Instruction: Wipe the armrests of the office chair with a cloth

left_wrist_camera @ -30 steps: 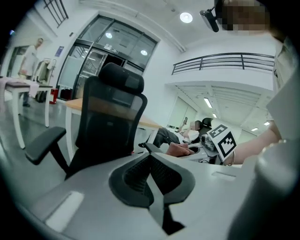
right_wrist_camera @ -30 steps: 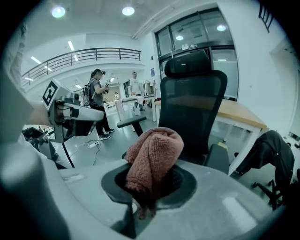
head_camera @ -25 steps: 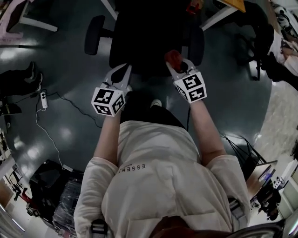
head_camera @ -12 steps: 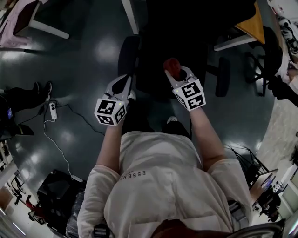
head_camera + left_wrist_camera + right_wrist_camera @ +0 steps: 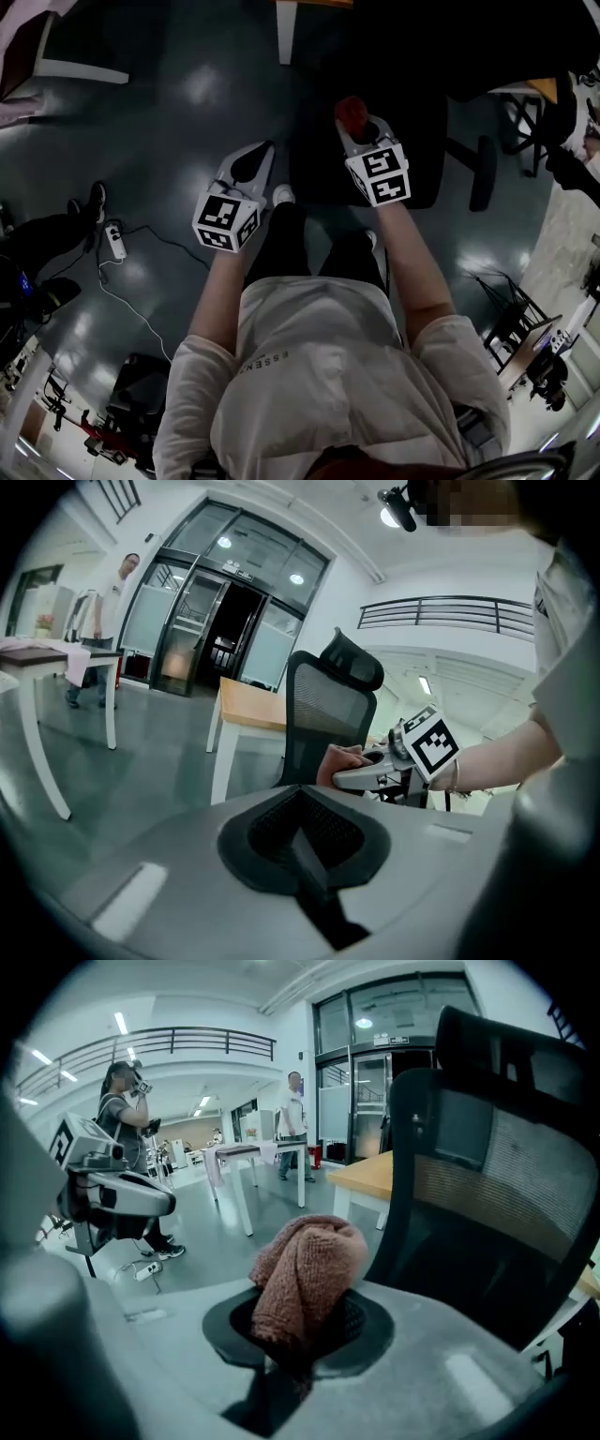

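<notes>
The black mesh office chair (image 5: 375, 141) stands in front of me, slightly to the right; one armrest (image 5: 483, 173) sticks out at its right side. My right gripper (image 5: 359, 131) is shut on a bunched reddish-brown cloth (image 5: 352, 112) and hovers over the chair's seat. In the right gripper view the cloth (image 5: 305, 1274) bulges from the jaws, with the chair back (image 5: 497, 1176) close on the right. My left gripper (image 5: 265, 147) is shut on nothing, left of the chair over the floor. The left gripper view shows the chair back (image 5: 328, 714) and the cloth (image 5: 342, 761).
A wooden desk (image 5: 253, 710) with a white leg (image 5: 286, 33) stands behind the chair. A power strip (image 5: 114, 242) with its cable lies on the floor at the left. White tables (image 5: 56, 658) and standing people (image 5: 295, 1124) are farther off. Another chair base (image 5: 511, 323) is at right.
In the head view the chair has slid from the middle toward the right and the floor has shifted. Both grippers hold the same pose, and the cloth stays in the right one.
</notes>
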A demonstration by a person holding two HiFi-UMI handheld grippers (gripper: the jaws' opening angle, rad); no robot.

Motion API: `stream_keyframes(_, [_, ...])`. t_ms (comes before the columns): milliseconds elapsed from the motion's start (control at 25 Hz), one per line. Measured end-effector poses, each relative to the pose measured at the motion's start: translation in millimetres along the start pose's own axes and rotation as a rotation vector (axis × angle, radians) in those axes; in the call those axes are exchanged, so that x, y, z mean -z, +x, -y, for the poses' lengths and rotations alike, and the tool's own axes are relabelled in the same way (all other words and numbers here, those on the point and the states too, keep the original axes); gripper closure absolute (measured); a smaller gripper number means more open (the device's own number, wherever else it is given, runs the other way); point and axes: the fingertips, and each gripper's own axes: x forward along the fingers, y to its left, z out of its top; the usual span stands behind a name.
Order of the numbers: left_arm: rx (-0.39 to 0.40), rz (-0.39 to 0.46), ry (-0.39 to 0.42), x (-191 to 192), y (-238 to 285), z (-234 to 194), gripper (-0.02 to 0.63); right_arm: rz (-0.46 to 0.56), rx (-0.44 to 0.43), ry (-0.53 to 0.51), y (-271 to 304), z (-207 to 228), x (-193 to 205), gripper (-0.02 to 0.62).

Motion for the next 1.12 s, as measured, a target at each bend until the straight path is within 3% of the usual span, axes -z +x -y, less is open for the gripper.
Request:
stream_keyframes(440, [0.045, -0.034, -0.080, 34, 16, -39, 0.588, -0.090, -0.025, -0.106, 75, -21, -6, 0.544])
stream_keyframes(760, [0.043, -0.044, -0.090, 50, 6, -43, 0.589, -0.075, -0.045, -0.083, 75, -44, 2, 0.543])
stream_keyframes(1120, [0.074, -0.039, -0.074, 69, -13, -5, 0.589, -0.048, -0.120, -0.025, 46, -91, 23, 0.543])
